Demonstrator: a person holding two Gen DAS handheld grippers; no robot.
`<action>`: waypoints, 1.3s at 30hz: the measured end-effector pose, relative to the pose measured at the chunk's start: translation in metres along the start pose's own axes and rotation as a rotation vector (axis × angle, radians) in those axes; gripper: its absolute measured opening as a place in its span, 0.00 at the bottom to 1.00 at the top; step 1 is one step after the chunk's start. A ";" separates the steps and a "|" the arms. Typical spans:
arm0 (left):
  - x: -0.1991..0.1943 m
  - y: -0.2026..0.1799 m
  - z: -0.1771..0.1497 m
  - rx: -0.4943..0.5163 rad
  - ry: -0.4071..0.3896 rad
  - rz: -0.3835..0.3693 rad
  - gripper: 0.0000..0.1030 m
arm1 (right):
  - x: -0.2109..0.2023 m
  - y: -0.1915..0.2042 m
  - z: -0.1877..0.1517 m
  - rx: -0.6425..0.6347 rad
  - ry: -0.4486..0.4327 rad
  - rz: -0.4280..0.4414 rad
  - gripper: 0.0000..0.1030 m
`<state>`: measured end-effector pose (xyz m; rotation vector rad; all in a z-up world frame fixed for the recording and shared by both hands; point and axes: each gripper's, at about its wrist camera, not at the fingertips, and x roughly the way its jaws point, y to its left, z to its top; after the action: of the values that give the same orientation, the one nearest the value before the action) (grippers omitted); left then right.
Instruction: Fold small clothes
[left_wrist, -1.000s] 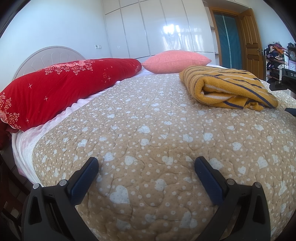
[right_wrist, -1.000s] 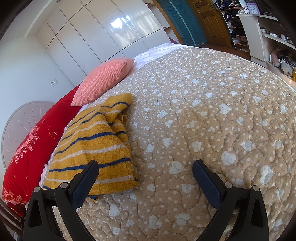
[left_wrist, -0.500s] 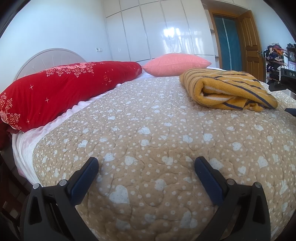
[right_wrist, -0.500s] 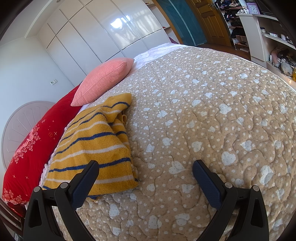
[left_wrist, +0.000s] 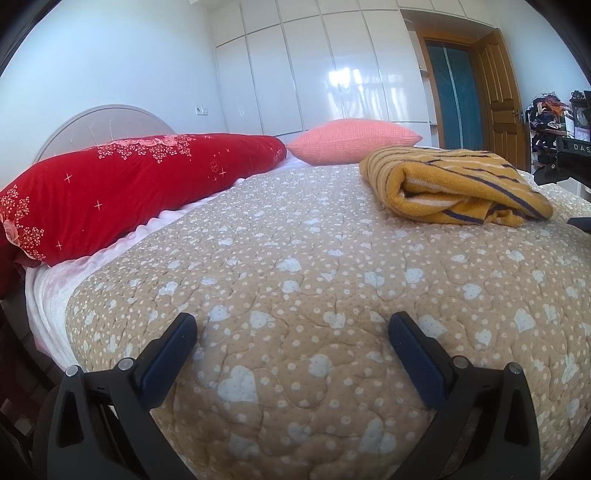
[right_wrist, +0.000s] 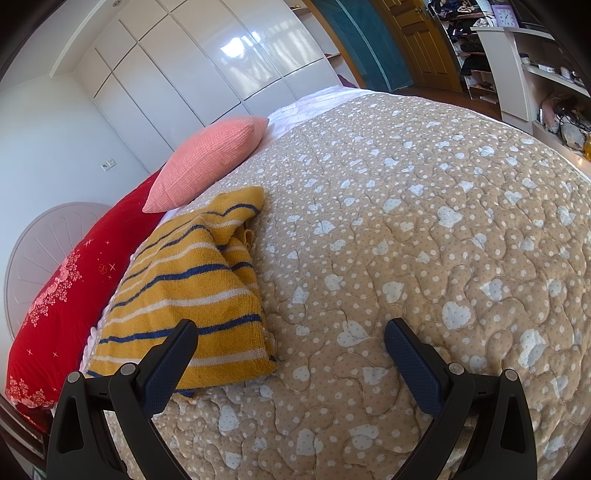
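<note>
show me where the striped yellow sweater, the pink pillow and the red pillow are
striped yellow sweater (right_wrist: 188, 291): right wrist view, middle of its folded top.
pink pillow (left_wrist: 351, 138): left wrist view, centre of its front face.
red pillow (left_wrist: 122, 188): left wrist view, middle of its side.

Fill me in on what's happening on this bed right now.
A person holds two handheld grippers over a beige quilted bedspread with white hearts. The yellow knit garment with navy and white stripes lies folded near the red floral bolster and the pink textured pillow. The left gripper and right gripper are both open and hold nothing; the right one is beside the garment.
</note>
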<state>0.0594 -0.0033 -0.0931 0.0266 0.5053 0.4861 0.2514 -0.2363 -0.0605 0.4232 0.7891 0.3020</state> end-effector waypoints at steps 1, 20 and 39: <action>0.000 0.000 0.000 0.000 -0.001 0.000 1.00 | 0.000 0.000 0.000 0.000 0.000 -0.001 0.99; 0.000 0.000 0.000 0.000 0.005 0.001 1.00 | 0.000 0.000 0.000 0.000 0.000 0.000 0.99; 0.007 0.003 0.009 -0.001 0.079 -0.021 1.00 | -0.001 0.000 0.000 0.000 0.000 0.000 0.99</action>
<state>0.0671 0.0032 -0.0882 0.0008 0.5820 0.4684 0.2509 -0.2366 -0.0604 0.4233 0.7888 0.3022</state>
